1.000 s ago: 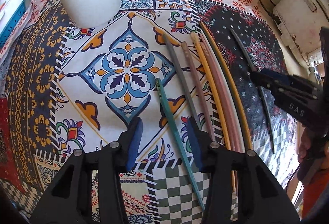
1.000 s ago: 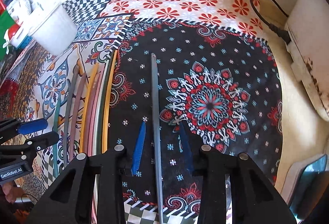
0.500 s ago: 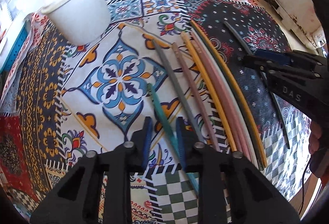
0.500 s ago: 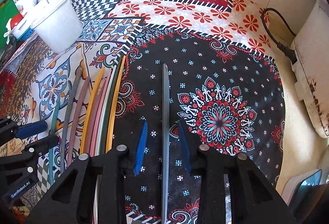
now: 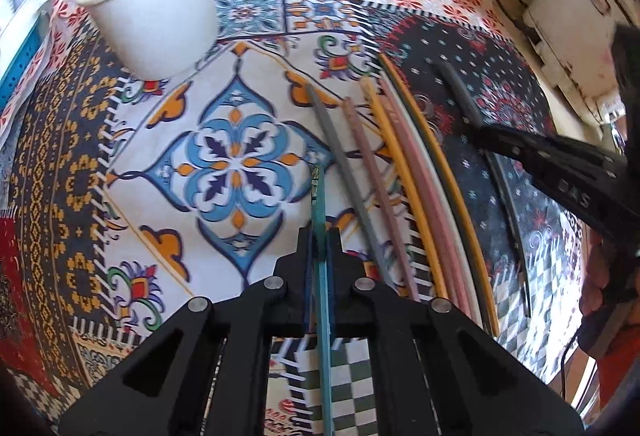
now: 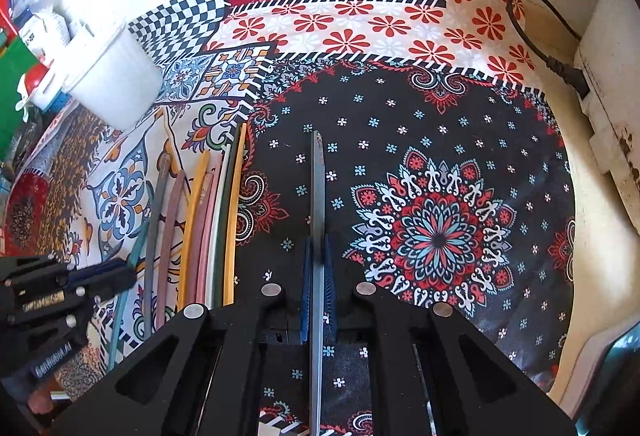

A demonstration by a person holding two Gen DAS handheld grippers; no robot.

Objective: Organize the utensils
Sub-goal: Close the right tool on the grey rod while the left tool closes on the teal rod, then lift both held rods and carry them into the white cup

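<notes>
My left gripper [image 5: 319, 240] is shut on a teal chopstick [image 5: 319, 204] over the patterned cloth. My right gripper [image 6: 318, 248] is shut on a grey chopstick [image 6: 317, 188] over the black floral patch. Several more chopsticks [image 5: 400, 172], grey, mauve, yellow, pink, white and dark green, lie side by side between the two; they also show in the right wrist view [image 6: 200, 220]. A white cup [image 5: 156, 4] stands at the far left, also seen in the right wrist view [image 6: 108, 80]. The left gripper shows in the right wrist view [image 6: 120, 272], the right gripper in the left wrist view [image 5: 480, 134].
The patchwork cloth [image 6: 360, 20] covers the table up to a white wall. A black cable and plug [image 6: 560, 64] and a white appliance [image 6: 612, 108] sit at the right. Bottles and boxes [image 6: 32, 36] crowd the far left behind the cup.
Both grippers have closed, the left on the teal chopstick and the right on the grey one. Both moved slightly forward over their chopsticks.
</notes>
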